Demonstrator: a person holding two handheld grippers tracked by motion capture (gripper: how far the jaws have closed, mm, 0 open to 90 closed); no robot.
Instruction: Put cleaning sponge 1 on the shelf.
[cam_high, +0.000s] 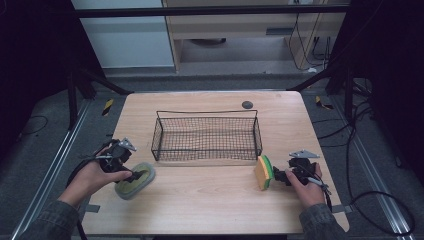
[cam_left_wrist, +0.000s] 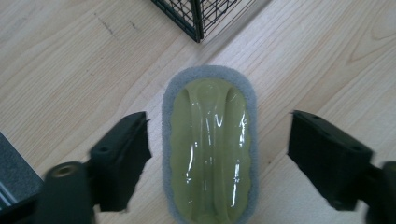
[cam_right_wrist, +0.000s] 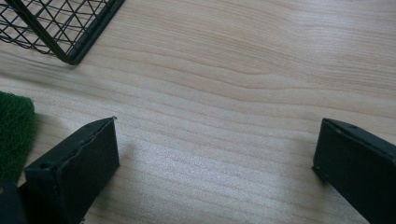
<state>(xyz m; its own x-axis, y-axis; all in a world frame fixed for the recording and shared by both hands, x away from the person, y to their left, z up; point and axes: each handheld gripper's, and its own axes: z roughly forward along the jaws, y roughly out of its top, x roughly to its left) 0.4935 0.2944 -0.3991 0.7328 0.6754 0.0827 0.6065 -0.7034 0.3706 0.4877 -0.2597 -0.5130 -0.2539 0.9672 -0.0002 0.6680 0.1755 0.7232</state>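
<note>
Scrubber (cam_left_wrist: 209, 144), green handle on grey pad: flat on table (cam_high: 210, 200), between left gripper (cam_high: 136, 176) jaws, untouched; jaws half-wide. Right gripper (cam_right_wrist: 215, 158): wide, empty.

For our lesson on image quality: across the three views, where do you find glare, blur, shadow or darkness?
Left gripper view: bright glare streaks on the glossy green scrubber handle; the near jaw at lower left is soft with blur. Right gripper view: even light, a soft shadow beside the left jaw, the wire basket slightly soft. High view: the table is lit while the surroundings fall into darkness, and detail is coarse.
</note>
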